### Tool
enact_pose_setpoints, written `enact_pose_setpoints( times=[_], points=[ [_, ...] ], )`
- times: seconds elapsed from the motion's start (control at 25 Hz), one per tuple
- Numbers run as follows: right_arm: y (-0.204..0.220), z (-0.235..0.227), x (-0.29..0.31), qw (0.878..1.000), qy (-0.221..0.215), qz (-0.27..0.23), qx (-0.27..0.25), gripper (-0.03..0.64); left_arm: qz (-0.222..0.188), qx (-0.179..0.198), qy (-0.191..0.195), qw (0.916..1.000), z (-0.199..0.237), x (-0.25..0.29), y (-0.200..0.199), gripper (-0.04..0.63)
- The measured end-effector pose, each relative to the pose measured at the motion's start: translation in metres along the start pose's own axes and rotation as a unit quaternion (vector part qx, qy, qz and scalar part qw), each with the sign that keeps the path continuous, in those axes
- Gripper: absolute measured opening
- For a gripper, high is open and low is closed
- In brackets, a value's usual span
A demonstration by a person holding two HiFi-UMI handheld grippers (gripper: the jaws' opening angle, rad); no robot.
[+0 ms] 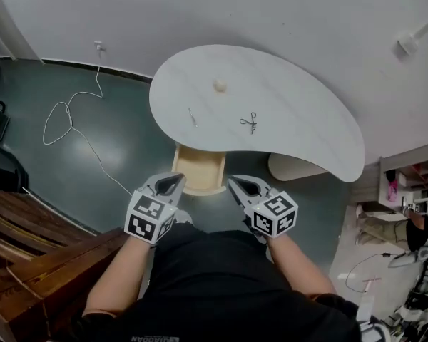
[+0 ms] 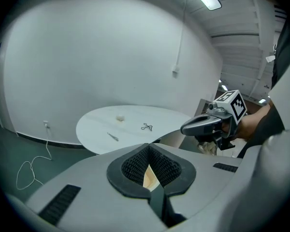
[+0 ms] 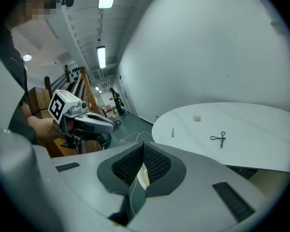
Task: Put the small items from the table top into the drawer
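Observation:
On the white curved table (image 1: 299, 112) lie a small white ball (image 1: 220, 85), a thin grey stick (image 1: 192, 117) and a black scissor-like tool (image 1: 250, 122). The same ball (image 3: 197, 116), stick (image 3: 172, 132) and tool (image 3: 220, 138) show in the right gripper view. A wooden drawer (image 1: 198, 168) stands pulled out under the table's near edge, and nothing shows inside it. My left gripper (image 1: 172, 184) and right gripper (image 1: 239, 186) hover side by side just short of the drawer. Both are shut and hold nothing. Each shows in the other's view: right gripper (image 2: 203, 124), left gripper (image 3: 94, 122).
A white cable (image 1: 64, 116) loops over the dark floor from a wall socket (image 1: 98, 46). Wooden furniture (image 1: 28, 241) stands at the lower left. A pale round seat (image 1: 292, 166) sits under the table's right side, and shelves (image 1: 414, 184) stand at the far right.

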State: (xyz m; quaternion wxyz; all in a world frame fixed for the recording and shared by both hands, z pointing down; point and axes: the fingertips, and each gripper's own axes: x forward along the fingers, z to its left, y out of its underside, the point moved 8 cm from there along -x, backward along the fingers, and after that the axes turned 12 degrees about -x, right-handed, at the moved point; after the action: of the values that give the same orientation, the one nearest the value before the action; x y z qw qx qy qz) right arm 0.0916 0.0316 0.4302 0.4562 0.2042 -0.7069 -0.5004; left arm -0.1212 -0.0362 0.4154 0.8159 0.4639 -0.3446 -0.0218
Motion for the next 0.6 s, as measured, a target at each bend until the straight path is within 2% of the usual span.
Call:
enact_pose_setpoints(
  times=[0.28,0.6],
  points=[
    [0.0,-0.001,0.027,0.999,0.016,0.03,0.004,-0.002,0.014,-0.009,0.027,0.9995,0.032,0.013,0.004,0.015],
    [0.0,-0.029,0.042,0.999,0.033,0.043,0.002,-0.002,0.011,-0.019,0.021,0.9995,0.044,0.021,0.002,0.015]
  ],
)
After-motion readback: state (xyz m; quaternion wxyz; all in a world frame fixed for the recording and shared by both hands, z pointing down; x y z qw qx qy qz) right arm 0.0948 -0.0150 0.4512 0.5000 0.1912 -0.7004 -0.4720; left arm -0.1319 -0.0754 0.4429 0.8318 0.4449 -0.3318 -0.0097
